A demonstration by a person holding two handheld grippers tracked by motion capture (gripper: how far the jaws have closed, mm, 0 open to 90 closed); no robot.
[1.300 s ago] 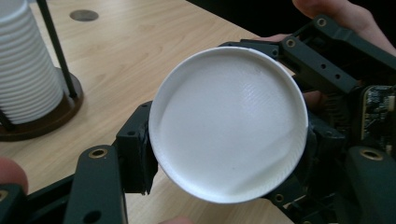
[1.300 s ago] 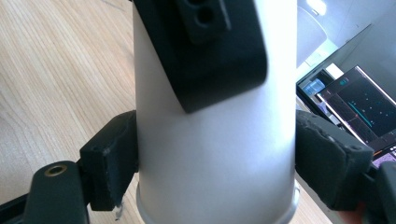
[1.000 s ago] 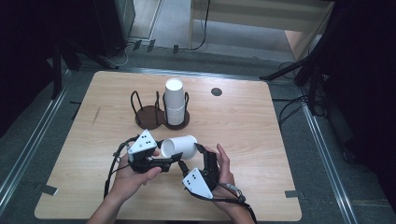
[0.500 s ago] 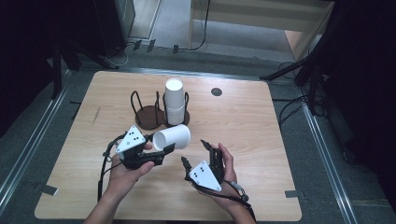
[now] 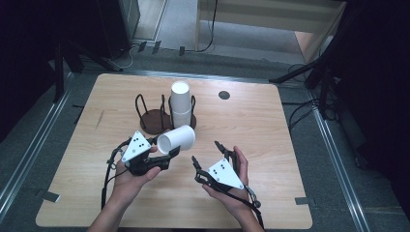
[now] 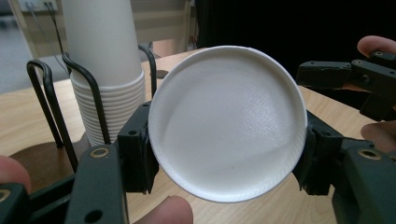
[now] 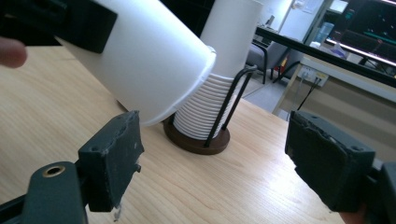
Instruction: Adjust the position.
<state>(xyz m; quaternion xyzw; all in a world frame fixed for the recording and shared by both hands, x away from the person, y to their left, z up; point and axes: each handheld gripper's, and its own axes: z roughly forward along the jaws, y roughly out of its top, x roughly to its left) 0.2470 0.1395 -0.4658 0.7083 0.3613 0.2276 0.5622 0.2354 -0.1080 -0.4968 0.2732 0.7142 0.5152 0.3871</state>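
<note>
While the left gripper (image 5: pixel 162 162) is clenched on a white paper cup (image 5: pixel 176 139) held on its side above the table (image 5: pixel 270 130), just near of the cup stack (image 5: pixel 180 102) in the wire holder (image 5: pixel 150 118), the right gripper (image 5: pixel 205 157) stands released to its right.

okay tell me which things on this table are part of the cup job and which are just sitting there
In the job:
paper cup, clamped in left gripper
cup stack
wire holder
right gripper, jaws open

Just lying about:
dark round disc on the table
</note>
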